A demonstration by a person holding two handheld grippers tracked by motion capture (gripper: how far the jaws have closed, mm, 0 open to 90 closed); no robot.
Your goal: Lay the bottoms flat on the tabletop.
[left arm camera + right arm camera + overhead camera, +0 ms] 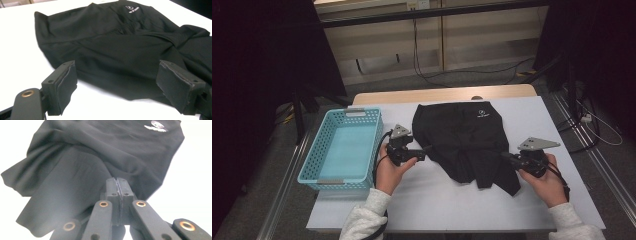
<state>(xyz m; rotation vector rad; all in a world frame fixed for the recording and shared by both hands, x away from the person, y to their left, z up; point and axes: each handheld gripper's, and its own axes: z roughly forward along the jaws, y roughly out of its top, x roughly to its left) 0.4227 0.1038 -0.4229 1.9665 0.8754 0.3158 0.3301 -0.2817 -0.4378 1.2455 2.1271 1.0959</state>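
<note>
A black garment (462, 135) with a small white logo lies crumpled on the white table (537, 120). My left gripper (428, 149) sits at the garment's left edge, and its jaws stand wide open. In the left gripper view, the left gripper (117, 68) frames the garment (112, 45) between its pads without touching it. My right gripper (506, 156) is at the garment's lower right edge. In the right gripper view, the right gripper (117, 181) has its pads pressed together, and the cloth (100, 150) gathers into their tips.
A light blue perforated basket (328, 177) stands on the table's left side, close to the left hand. Cables run over the floor beyond the far edge. Bare white table lies in front of and to the right of the garment.
</note>
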